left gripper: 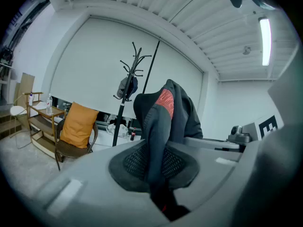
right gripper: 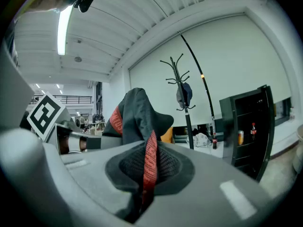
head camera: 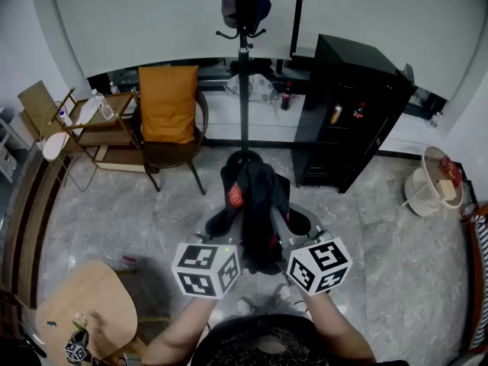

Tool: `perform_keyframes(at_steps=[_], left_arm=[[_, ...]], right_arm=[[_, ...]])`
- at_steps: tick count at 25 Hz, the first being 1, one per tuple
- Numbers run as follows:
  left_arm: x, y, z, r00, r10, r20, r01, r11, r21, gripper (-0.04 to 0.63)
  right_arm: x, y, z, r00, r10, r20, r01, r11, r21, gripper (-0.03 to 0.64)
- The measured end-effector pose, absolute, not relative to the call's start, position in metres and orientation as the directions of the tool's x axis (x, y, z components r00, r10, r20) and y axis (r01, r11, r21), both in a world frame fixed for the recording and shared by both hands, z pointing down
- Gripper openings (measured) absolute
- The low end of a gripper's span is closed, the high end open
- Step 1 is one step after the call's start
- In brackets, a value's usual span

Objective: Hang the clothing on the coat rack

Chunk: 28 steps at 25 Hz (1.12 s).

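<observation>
A dark garment (head camera: 255, 204) with red patches hangs bunched between my two grippers, held up over the floor. My left gripper (head camera: 232, 239) is shut on its dark fabric (left gripper: 158, 141). My right gripper (head camera: 278, 239) is shut on a red strap (right gripper: 149, 167) of the same garment. The black coat rack (head camera: 243, 75) stands straight ahead of the garment, with a dark cap (head camera: 245, 2) on its upper hooks. The rack also shows in the left gripper view, coat rack (left gripper: 127, 93), and in the right gripper view, coat rack (right gripper: 182, 98).
A chair with an orange cushion (head camera: 168, 105) stands left of the rack, next to a wooden shelf cart (head camera: 95, 132). A black cabinet (head camera: 352, 113) stands at the right, a white basket (head camera: 433, 181) further right. A round wooden table (head camera: 84, 311) is at the lower left.
</observation>
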<state>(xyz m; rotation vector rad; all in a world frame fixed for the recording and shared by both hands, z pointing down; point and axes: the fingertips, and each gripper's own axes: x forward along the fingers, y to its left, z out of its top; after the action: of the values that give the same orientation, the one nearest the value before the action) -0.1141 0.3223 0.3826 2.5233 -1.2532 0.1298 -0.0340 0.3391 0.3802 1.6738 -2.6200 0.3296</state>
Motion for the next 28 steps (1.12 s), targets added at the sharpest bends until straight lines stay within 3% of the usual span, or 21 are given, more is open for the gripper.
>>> perform_keyframes(at_steps=[28], left_arm=[[-0.106, 0.218, 0.381, 0.583, -0.776, 0.24, -0.811, -0.54, 0.224, 0.032]], right_arm=[[-0.025, 0.236, 0.378, -0.488, -0.867, 0.099, -0.865, 0.465, -0.189, 0.02]])
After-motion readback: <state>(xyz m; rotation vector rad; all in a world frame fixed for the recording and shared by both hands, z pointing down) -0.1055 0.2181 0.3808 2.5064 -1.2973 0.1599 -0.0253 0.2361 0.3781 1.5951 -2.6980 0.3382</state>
